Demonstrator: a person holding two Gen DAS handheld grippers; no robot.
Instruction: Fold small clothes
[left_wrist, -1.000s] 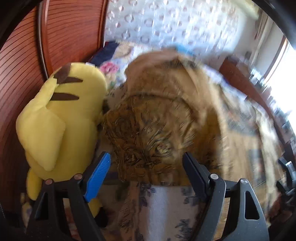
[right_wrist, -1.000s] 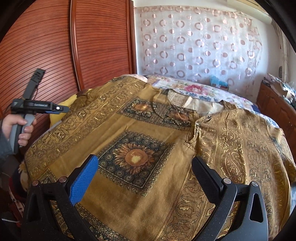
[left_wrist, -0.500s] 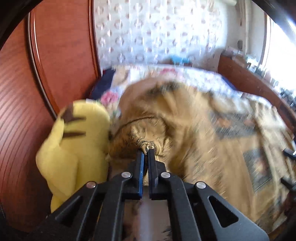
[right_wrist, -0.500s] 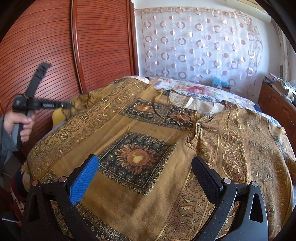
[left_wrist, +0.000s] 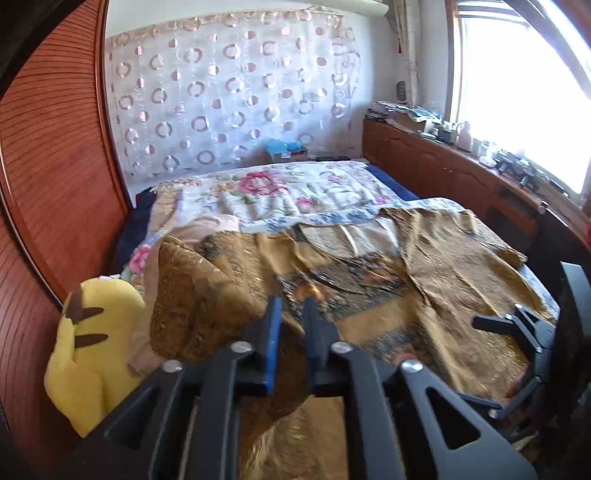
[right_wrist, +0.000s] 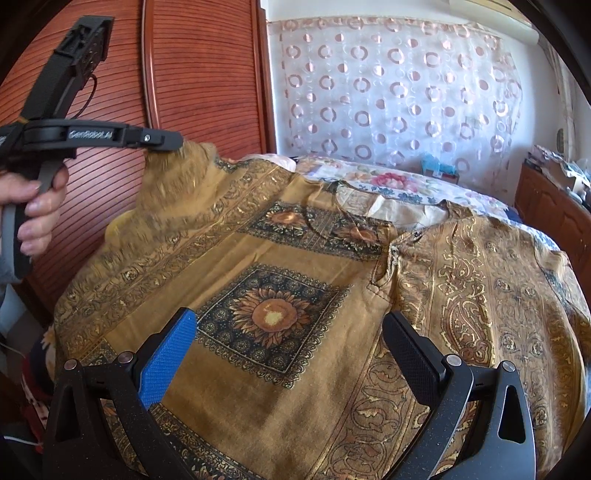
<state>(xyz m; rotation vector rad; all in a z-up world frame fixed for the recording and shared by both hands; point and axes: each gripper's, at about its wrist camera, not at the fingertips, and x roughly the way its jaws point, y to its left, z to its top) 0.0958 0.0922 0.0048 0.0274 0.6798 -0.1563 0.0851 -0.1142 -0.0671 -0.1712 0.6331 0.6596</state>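
Right wrist view: a gold patterned shirt (right_wrist: 280, 295) lies spread on the bed (right_wrist: 406, 181), its left sleeve lifted by the left gripper (left_wrist: 293, 314), jaws pinching it. The right gripper (right_wrist: 291, 354) hovers, jaws spread. The cloth looks light and limp; hold hems.

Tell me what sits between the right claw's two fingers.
Only the golden shirt spread below; its sunflower square shows in the open right claw, per the right wrist view.

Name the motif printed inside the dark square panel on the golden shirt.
A sunflower on the golden patterned shirt, clearest in the right wrist view.
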